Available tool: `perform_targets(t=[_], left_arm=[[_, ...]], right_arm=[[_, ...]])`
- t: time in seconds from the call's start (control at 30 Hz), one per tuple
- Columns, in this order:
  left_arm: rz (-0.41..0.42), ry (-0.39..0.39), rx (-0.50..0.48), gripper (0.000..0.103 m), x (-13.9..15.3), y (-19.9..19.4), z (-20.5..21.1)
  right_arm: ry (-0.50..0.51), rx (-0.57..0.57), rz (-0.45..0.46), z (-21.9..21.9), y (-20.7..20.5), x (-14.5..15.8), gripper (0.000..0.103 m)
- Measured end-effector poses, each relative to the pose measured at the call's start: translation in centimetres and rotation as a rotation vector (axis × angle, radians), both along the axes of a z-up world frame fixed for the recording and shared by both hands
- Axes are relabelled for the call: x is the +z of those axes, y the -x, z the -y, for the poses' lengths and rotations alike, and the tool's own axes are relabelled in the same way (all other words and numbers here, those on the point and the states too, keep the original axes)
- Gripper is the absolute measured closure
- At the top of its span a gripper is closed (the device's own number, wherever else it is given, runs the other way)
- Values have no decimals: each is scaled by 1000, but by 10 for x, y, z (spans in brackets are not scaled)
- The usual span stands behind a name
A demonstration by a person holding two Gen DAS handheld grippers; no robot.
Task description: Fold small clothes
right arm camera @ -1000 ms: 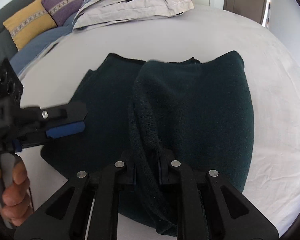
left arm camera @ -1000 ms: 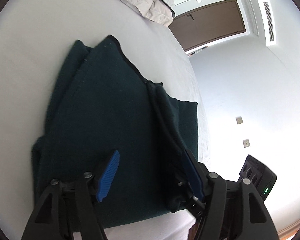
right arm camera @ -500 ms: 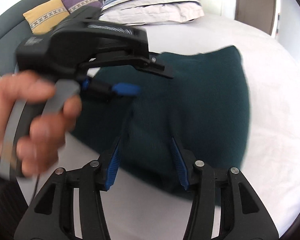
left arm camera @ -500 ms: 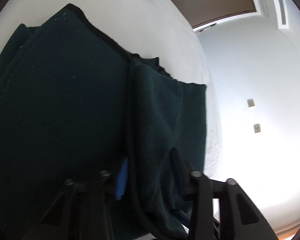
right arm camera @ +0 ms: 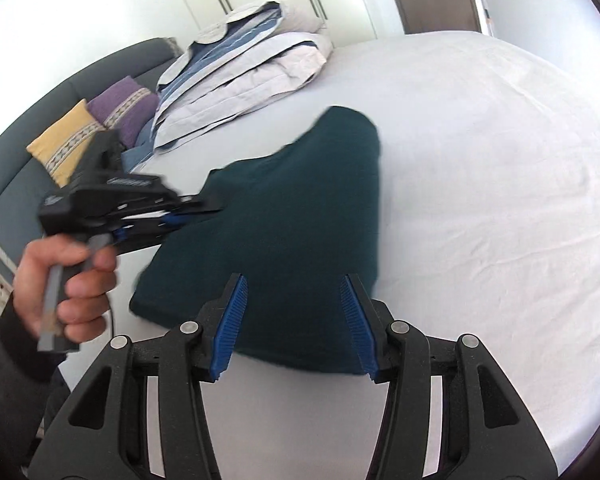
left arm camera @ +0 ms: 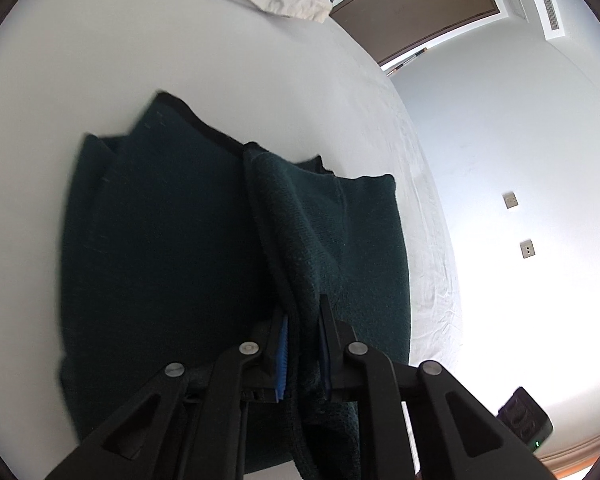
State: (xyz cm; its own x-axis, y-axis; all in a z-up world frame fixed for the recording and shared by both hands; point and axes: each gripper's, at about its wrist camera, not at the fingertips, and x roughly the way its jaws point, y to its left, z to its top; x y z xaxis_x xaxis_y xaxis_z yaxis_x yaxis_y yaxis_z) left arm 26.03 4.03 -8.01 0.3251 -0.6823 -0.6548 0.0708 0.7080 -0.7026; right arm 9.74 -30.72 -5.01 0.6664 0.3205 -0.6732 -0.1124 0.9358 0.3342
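On white bed (right arm camera: 480,160): green garment (right arm camera: 300,220); brown door (left arm camera: 416,4) beyond

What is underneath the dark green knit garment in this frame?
The dark green garment lies on the white bed sheet, bare sheet showing on all sides. A fold of it is pinched in the left gripper. Anything beneath the fabric is covered and cannot be seen.

Matt dark-green knit garment (left arm camera: 172,248) on smooth white cotton sheet (right arm camera: 500,160); ribbed blue rubbery claw pads (right arm camera: 230,328).
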Motion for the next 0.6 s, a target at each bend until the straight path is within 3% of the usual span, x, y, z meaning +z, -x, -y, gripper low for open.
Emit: perform_targets(t=[0.17, 0.3, 0.6], left_arm=[[-6, -24, 28, 89, 5, -1, -41], [-7, -27, 58, 89, 6, -1, -65], [-9, -5, 95, 89, -1, 4, -97]], right_arm=[[49, 21, -42, -13, -29, -16, 55], [119, 79, -67, -53, -48, -32, 54], [236, 133, -59, -90, -25, -30, 49]])
